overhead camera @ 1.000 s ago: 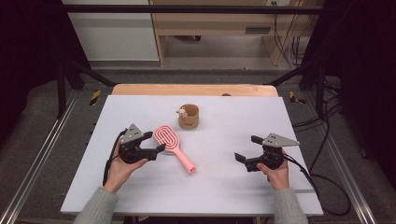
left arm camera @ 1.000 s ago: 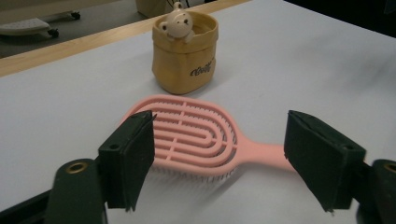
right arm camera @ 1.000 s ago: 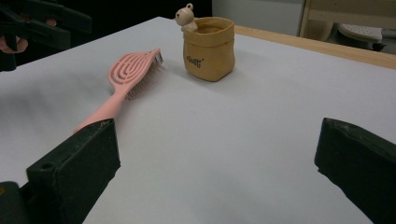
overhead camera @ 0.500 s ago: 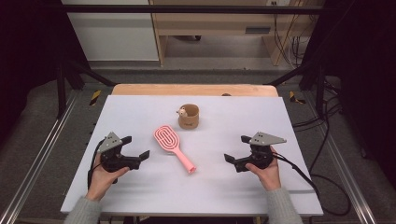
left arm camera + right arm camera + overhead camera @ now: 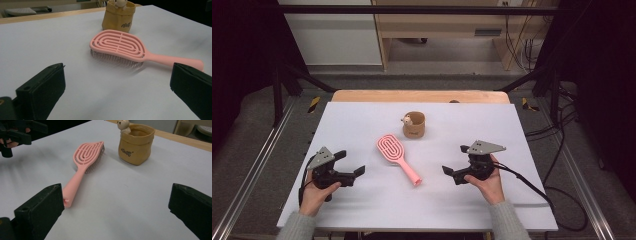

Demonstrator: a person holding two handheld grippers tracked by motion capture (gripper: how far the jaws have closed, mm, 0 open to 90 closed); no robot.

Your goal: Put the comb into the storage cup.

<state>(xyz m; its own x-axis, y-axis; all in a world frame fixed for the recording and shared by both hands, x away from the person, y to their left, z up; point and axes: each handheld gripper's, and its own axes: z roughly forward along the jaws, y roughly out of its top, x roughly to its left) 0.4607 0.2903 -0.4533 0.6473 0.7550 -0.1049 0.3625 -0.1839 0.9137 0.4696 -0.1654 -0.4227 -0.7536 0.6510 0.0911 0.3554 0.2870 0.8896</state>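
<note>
A pink hairbrush [image 5: 394,152] lies bristles down in the middle of the white table [image 5: 362,120], its handle pointing to the near right. My left gripper [image 5: 349,163] is to the left of the brush, apart from it. It is open; its jaws have just been opening and nothing is between them. In the left gripper view the brush [image 5: 120,46] lies ahead of the wide jaws. My right gripper [image 5: 455,160] stands open and bare, right of the handle's end. The right gripper view has the brush [image 5: 86,155] ahead on the left and the left gripper [image 5: 17,132] far off.
A tan paper-like pouch [image 5: 414,125] with a small bear figure [image 5: 407,120] on its rim stands just behind the brush head. It is also in the left gripper view [image 5: 119,16] and the right gripper view [image 5: 135,143]. A wooden strip [image 5: 422,96] runs along the far edge.
My left gripper has drawn back from the brush head, leftward and toward the front edge. My right gripper has shifted left, toward the handle's end. The brush has not moved.
</note>
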